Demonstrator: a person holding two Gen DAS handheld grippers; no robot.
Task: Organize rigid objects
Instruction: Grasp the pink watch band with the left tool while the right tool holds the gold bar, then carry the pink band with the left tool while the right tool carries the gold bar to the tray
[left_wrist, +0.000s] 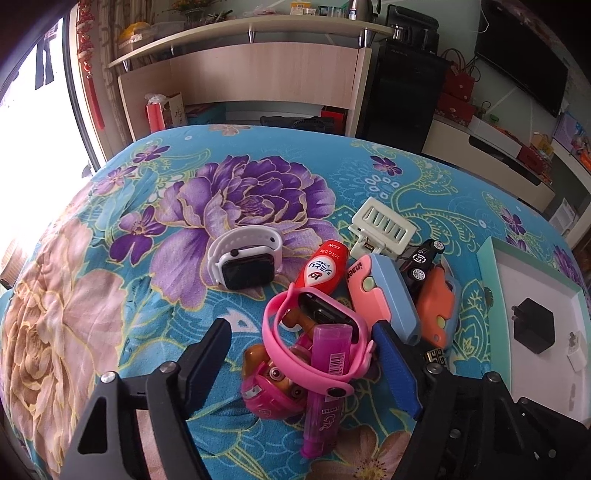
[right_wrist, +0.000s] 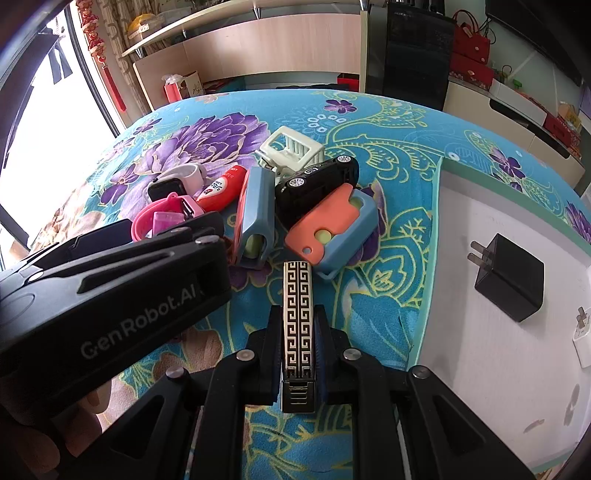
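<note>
My right gripper (right_wrist: 297, 354) clamps the patterned lighter (right_wrist: 297, 317) lengthwise; box lid (right_wrist: 480, 332) lies right. Left gripper (left_wrist: 306, 354) wide.

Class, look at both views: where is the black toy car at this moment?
The black toy car lies in the pile on the bedspread, tilted against the cream hair clip behind it, with the orange-and-blue toy knife overlapping its near side. In the left wrist view it sits right of centre.
</note>
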